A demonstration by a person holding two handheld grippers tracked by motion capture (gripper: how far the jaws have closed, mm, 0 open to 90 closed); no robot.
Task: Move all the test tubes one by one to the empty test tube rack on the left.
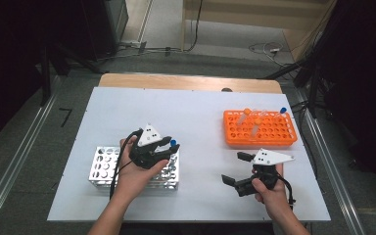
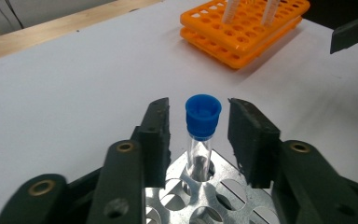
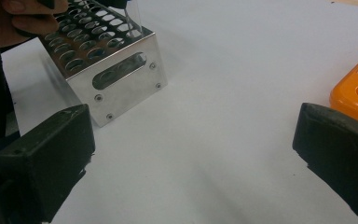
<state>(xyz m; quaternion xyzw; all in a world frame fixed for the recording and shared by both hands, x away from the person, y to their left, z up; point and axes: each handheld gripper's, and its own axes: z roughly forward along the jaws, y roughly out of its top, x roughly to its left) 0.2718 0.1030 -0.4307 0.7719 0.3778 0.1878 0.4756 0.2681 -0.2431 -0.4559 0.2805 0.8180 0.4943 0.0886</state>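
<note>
While standing upright in a corner hole of the metal tube rack [image 2: 200, 196], blue-capped test tube [image 2: 202, 126] between spread jaws of left gripper [image 2: 199, 133] (pads just clear of cap). Farther right, right gripper [image 1: 239, 169] wide open, near orange tube rack [image 1: 260, 129].

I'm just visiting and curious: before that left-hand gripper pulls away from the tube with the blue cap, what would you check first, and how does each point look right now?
1. Blue-capped tube seated in a hole of the metal rack: ok, it stands upright.
2. Left gripper let go: ok, gaps show between both pads and the cap.
3. Tube fully at the bottom of the rack: cannot tell.
4. Right gripper free for the next pick: ok, open with nothing between its jaws.
5. More tubes waiting in the orange rack: ok, several stand there.
</note>
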